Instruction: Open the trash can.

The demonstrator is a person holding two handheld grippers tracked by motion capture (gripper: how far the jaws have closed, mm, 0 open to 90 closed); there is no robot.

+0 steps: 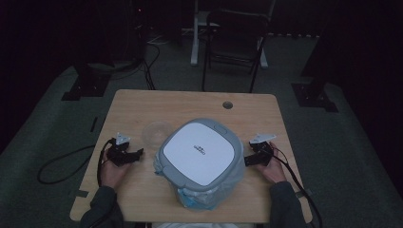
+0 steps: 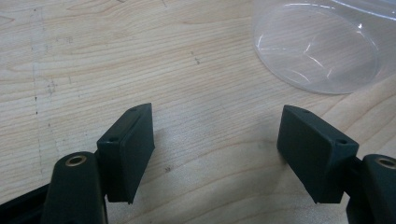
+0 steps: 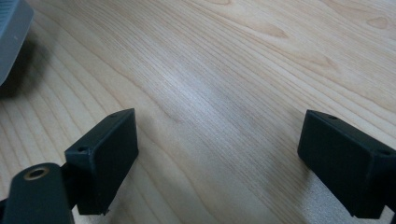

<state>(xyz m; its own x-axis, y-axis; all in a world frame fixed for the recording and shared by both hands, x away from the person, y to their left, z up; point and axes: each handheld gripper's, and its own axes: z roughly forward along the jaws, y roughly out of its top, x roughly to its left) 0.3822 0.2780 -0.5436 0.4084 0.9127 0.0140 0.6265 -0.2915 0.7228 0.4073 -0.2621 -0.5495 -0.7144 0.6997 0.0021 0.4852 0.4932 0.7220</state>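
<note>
The bin (image 1: 199,159), a grey body with a white lid panel and a plastic liner hanging at its near side, stands in the middle of the table (image 1: 138,102). It lies between the two grippers, touching neither.

Left gripper (image 1: 139,153): rests on the table to the left of the bin, pointing toward it, with a gap between. Its jaws stand wide apart and hold nothing; in the left gripper view only bare wood lies between them.

A clear bowl (image 1: 157,133) sits just beyond the left gripper, close to the bin's far-left corner. In the left gripper view the bowl (image 2: 317,46) lies ahead of the jaws, to their right.

Right gripper (image 1: 246,160): rests just beside the bin's right edge, pointing toward it. Its jaws are wide apart and empty. In the right gripper view the bin's grey edge (image 3: 11,32) lies at the upper left.
</note>
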